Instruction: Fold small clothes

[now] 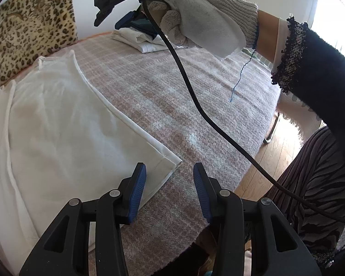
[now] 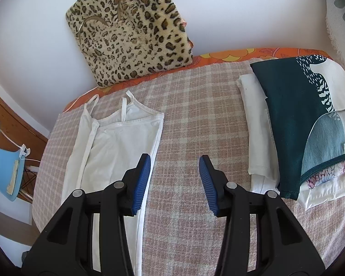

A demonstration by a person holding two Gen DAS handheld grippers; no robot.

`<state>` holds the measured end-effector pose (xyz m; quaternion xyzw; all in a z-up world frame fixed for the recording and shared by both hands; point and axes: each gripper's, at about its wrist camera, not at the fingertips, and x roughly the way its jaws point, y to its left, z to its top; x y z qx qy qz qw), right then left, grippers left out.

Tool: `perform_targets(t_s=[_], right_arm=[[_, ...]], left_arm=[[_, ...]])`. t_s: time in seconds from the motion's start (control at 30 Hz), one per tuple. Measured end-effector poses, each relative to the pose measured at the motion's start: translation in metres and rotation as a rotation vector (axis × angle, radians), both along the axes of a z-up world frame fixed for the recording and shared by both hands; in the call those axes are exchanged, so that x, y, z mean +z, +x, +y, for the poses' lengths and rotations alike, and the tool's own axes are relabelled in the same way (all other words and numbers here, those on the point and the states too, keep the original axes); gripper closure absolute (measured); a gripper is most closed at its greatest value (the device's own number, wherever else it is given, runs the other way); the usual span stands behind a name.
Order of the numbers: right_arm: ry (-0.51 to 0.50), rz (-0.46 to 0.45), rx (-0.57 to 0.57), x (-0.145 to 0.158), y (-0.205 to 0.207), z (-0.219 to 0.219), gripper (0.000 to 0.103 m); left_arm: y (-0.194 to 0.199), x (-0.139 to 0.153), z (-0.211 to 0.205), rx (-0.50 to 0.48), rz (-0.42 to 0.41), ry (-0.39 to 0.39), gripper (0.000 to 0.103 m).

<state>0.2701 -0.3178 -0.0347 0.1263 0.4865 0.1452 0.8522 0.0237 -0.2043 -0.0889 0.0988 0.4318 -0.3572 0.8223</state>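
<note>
White walls, a leopard-print cushion propped against one, bed under a plaid blanket, wood floor, bright window at the side.

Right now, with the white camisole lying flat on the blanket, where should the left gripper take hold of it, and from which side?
Probably the hem corner of the white camisole. It lies just ahead of the open left gripper, a doubled edge on the plaid blanket. Come from the bare blanket side, one finger sliding under the corner.
</note>
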Motion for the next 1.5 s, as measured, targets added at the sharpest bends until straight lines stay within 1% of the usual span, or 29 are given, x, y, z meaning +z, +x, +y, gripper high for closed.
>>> perform_targets(t_s=[0.17,0.43,0.5,0.6,0.63,0.67,0.7,0.77,0.83,1.0,1.1,1.27,1.33,1.37,1.4,1.43,1.5], right_arm=[[-0.01,0.018,0.011,-0.012,0.013,0.004,0.057],[0.032,0.053,-0.003,-0.031,0.037,0.006,0.057],[0.04,0.058,0.007,-0.035,0.043,0.01,0.057],[0.036,0.061,0.035,-0.042,0.051,0.02,0.057],[0.031,0.062,0.042,-0.044,0.054,0.023,0.057],[0.029,0.064,0.048,-0.047,0.057,0.026,0.057],[0.028,0.066,0.051,-0.05,0.06,0.029,0.057],[0.031,0.072,0.054,-0.056,0.067,0.035,0.057],[0.029,0.075,0.057,-0.061,0.072,0.042,0.057],[0.035,0.076,0.067,-0.07,0.083,0.056,0.057],[0.028,0.072,0.056,-0.075,0.089,0.061,0.057],[0.039,0.065,0.04,-0.075,0.096,0.067,0.057],[0.03,0.063,0.054,-0.075,0.096,0.071,0.068],[0.026,0.071,0.068,-0.075,0.096,0.074,0.083],[0.015,0.073,0.072,-0.076,0.096,0.077,0.089],[0.0,0.068,0.07,-0.075,0.095,0.079,0.09],[-0.012,0.063,0.073,-0.074,0.094,0.083,0.095]], left_arm=[[0.004,0.0,-0.004,0.003,0.011,-0.007,0.062],[0.008,-0.002,-0.007,0.021,-0.012,0.011,0.062],[0.008,-0.002,-0.007,0.02,-0.022,0.012,0.065],[0.006,-0.003,-0.009,-0.002,-0.053,0.034,0.071],[0.006,-0.003,-0.009,-0.009,-0.059,0.035,0.077],[0.006,-0.003,-0.008,-0.012,-0.057,0.029,0.083],[0.008,-0.003,-0.008,-0.01,-0.051,0.021,0.085],[0.01,-0.003,-0.006,-0.006,-0.039,0.007,0.092],[0.011,-0.001,-0.003,0.003,-0.024,-0.015,0.094],[0.018,0.004,0.008,0.036,0.037,-0.099,0.096],[0.017,0.01,0.013,0.047,0.046,-0.128,0.096],[0.013,0.015,0.019,0.064,0.045,-0.151,0.097],[0.012,0.016,0.023,0.084,0.037,-0.159,0.097],[0.012,0.016,0.026,0.097,0.036,-0.167,0.097],[0.014,0.016,0.03,0.118,0.036,-0.181,0.097],[0.015,0.016,0.034,0.14,0.04,-0.2,0.097],[0.016,0.015,0.042,0.188,0.056,-0.242,0.097]])
